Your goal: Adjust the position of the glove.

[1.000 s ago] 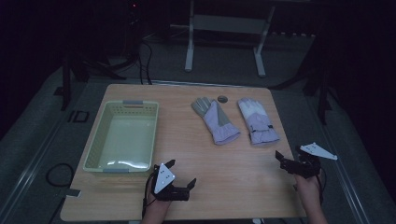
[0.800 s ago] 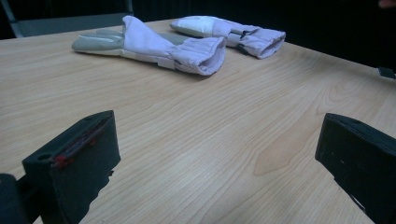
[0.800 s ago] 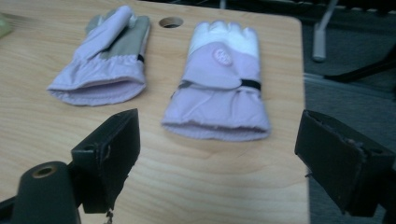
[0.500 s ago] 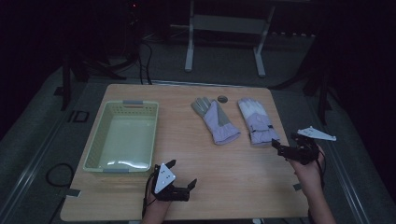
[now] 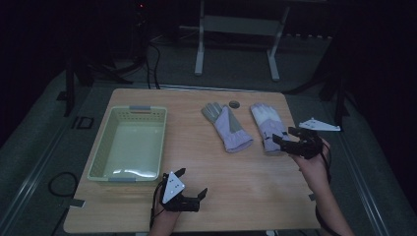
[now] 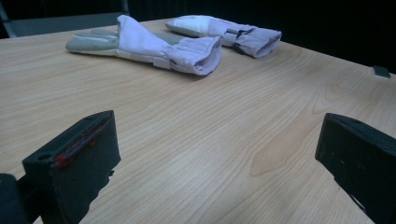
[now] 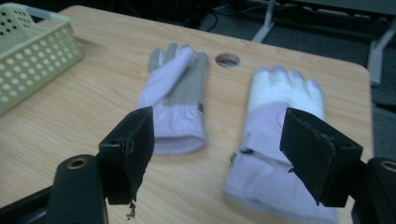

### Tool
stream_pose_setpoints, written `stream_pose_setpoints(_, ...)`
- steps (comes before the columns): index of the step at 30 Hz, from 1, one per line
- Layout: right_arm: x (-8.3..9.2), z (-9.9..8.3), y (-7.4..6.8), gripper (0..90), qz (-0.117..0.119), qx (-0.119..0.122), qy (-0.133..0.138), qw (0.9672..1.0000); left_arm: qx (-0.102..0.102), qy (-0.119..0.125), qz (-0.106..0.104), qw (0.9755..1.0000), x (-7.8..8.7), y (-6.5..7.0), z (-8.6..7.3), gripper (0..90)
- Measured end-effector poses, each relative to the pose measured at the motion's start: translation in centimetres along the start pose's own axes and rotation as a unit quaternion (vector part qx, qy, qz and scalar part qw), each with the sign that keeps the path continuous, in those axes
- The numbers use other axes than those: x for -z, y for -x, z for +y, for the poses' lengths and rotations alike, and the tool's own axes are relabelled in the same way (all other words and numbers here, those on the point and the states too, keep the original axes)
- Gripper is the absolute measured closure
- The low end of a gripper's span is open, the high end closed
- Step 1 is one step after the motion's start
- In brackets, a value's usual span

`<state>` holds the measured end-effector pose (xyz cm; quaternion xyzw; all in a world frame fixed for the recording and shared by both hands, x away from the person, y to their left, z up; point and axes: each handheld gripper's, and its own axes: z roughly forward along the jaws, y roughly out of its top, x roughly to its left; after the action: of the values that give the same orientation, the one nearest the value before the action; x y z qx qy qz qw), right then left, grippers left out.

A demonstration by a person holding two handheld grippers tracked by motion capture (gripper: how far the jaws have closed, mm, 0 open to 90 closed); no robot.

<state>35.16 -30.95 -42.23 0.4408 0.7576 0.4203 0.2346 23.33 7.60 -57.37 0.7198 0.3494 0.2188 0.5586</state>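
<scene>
Black and spread, the right claw is hovering over the cuff of the white-backed glove, its jaws having just been narrowing with nothing pinched between them yet. That glove is lying flat near the right edge of the tabletop, just beside the grey-palmed glove. Being soft, light padded cloth, it is likely going to sag and fold when lifted, so the thick gathered cuff looks like the best hold. The left claw is resting spread and empty near the front edge, beside the pale green basket. Motion blur is smearing the fingertips in the right gripper view, and a jaw is covering part of the cuff.
</scene>
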Motion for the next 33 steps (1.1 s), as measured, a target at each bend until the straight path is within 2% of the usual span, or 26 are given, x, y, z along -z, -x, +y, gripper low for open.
stream_pose_setpoints(1, -0.7, 0.5, -0.6, 27.4, 0.002, 0.012, -0.004, 0.9999, 0.0, 0.0, 0.0, 1.0, 0.0, 0.0, 0.0, 0.0)
stream_pose_setpoints(3, -1.0, 0.7, -0.8, 27.4, 0.003, 0.016, -0.005, 0.9998, 0.002, 0.001, -0.001, 1.0, 0.0, -0.1, 0.0, 0.0)
stream_pose_setpoints(6, -2.4, 1.5, -1.6, 30.2, 0.016, 0.03, -0.012, 0.9993, 0.006, 0.002, -0.003, 1.0, 0.0, -0.1, 0.0, 0.0)
stream_pose_setpoints(12, -4.3, 2.4, -2.4, 32.1, 0.027, 0.042, -0.022, 0.9985, 0.002, 0.001, -0.003, 1.0, 0.0, -0.1, 0.0, 0.0)
stream_pose_setpoints(13, -5.1, 2.8, -2.7, 32.2, 0.033, 0.046, -0.026, 0.9981, 0.004, 0.001, -0.004, 1.0, 0.0, -0.1, 0.0, 0.0)
stream_pose_setpoints(15, -5.3, 2.9, -2.8, 33.1, 0.031, 0.047, -0.025, 0.9981, 0.009, 0.003, -0.004, 0.9999, 0.0, -0.2, 0.0, 0.0)
stream_pose_setpoints(17, -6.4, 3.3, -3.0, 34.3, 0.029, 0.047, -0.032, 0.9979, 0.012, 0.004, -0.005, 0.9999, 0.1, -0.3, 0.0, 0.0)
stream_pose_setpoints(18, -6.4, 3.3, -3.0, 34.3, 0.029, 0.047, -0.032, 0.9979, 0.012, 0.004, -0.005, 0.9999, 0.1, -0.3, 0.0, 0.0)
stream_pose_setpoints(19, -7.4, 3.6, -3.1, 34.8, 0.031, 0.049, -0.04, 0.9975, 0.011, 0.003, -0.005, 0.9999, 0.1, -0.2, 0.0, 0.0)
stream_pose_setpoints(21, -7.7, 3.6, -3.2, 34.9, 0.029, 0.051, -0.041, 0.9974, 0.009, 0.003, -0.005, 0.9999, 0.1, -0.2, 0.0, 0.0)
stream_pose_setpoints(22, -8.6, 3.8, -3.3, 35.2, 0.033, 0.054, -0.048, 0.9968, 0.008, 0.003, -0.005, 1.0, 0.1, -0.2, 0.0, 0.0)
stream_pose_setpoints(24, -9.1, 3.8, -3.3, 36.8, 0.033, 0.057, -0.048, 0.9967, 0.007, 0.004, -0.005, 1.0, 0.1, -0.2, 0.0, 0.0)
stream_pose_setpoints(31, -12.2, 3.9, -3.3, 43.6, 0.055, 0.028, -0.056, 0.9965, 0.012, 0.005, -0.011, 0.9999, 0.1, -0.3, 0.0, 0.0)
stream_pose_setpoints(32, -13.1, 3.6, -3.4, 45.5, 0.052, 0.025, -0.06, 0.9965, 0.013, 0.006, -0.01, 0.9998, 0.1, -0.3, 0.0, 0.0)
stream_pose_setpoints(33, -13.1, 3.6, -3.4, 45.5, 0.052, 0.025, -0.06, 0.9965, 0.014, 0.007, -0.01, 0.9998, 0.1, -0.3, -0.1, 0.0)
